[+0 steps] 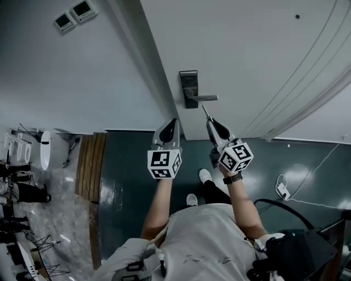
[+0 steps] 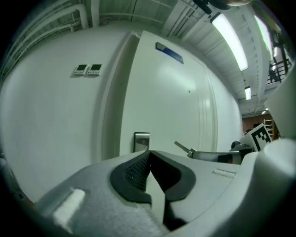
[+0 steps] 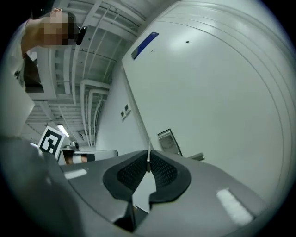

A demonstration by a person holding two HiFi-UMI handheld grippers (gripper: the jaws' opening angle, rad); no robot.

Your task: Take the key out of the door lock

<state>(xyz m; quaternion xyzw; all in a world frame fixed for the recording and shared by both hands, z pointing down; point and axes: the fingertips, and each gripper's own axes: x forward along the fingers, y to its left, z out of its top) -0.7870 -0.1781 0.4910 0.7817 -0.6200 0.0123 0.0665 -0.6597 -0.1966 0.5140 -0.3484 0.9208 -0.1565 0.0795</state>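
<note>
Far to the left, two small wall panels [image 1: 74,15] sat on the plain wall and had no part in the job. Next came the left gripper [image 1: 172,125], held up facing the door [image 1: 247,49] close to its edge. Its fingers [image 2: 132,171] were pressed together with nothing between them. I took it to be parked there to stay out of the way, near enough to help but touching neither door nor lock.

Just right of it the door lock [image 1: 188,82] sat on the door, its lever handle [image 1: 207,98] pointing right, and I could make out no key in it. The key [image 1: 205,111] showed just beside the lever from above, apart from the plate, with its thin blade aimed at the door.

The right gripper [image 1: 211,125] had it. Its fingers [image 3: 169,173] were clamped on the key's head, and the blade stuck out ahead of the tips, edge-on to that gripper's own camera. A pinch at the head looked chosen so the blade could run straight along the line of the keyhole without binding. By my reckoning the key was already free, and the task was all but done.

Further right a white plug and cable [image 1: 282,190] lay on the dark floor [image 1: 131,164], apart from the person's feet
</note>
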